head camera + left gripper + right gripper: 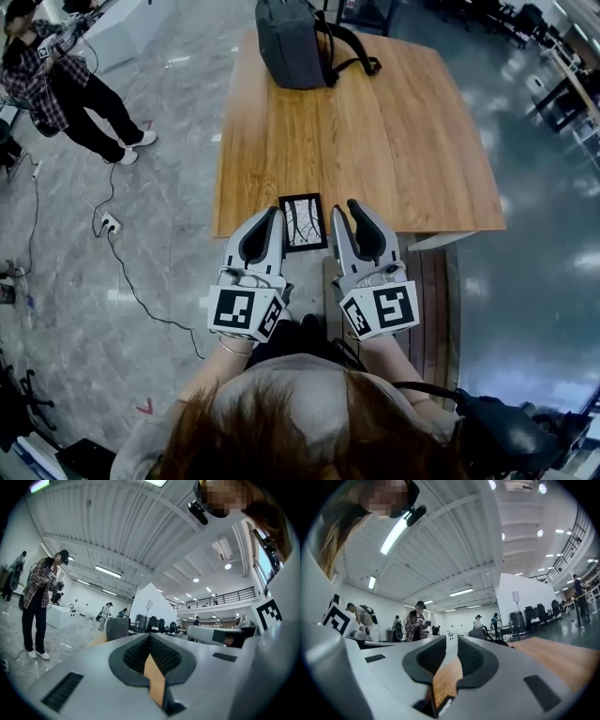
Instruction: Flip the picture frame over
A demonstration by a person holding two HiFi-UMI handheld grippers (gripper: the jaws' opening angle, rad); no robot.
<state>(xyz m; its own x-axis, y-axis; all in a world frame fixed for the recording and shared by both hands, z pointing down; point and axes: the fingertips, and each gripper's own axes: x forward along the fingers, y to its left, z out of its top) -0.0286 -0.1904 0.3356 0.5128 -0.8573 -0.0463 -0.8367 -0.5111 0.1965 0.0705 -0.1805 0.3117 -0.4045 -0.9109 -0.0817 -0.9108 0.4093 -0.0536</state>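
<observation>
The frame (pixel 303 222) is seen flat at the table's (pixel 394 141) near edge, long axis pointing away. It is flanked equally by 2 empty grippers held above: left gripper (pixel 274 215) closed, right gripper (pixel 348 207) narrowly parted.

- A rectangular wooden table (pixel 394 141) with a warm brown grain stood on a glossy grey marbled floor (pixel 178 234).
- A grey fabric backpack (pixel 289 42) with black straps sat at the table's far edge, left of its middle.
- A small black-edged picture frame (pixel 303 221) lay at the near edge, picture side up, well apart from the backpack.
- On the floor to the left lay 1 white power strip (pixel 110 223), with a black cable (pixel 141 295) trailing from it.
</observation>
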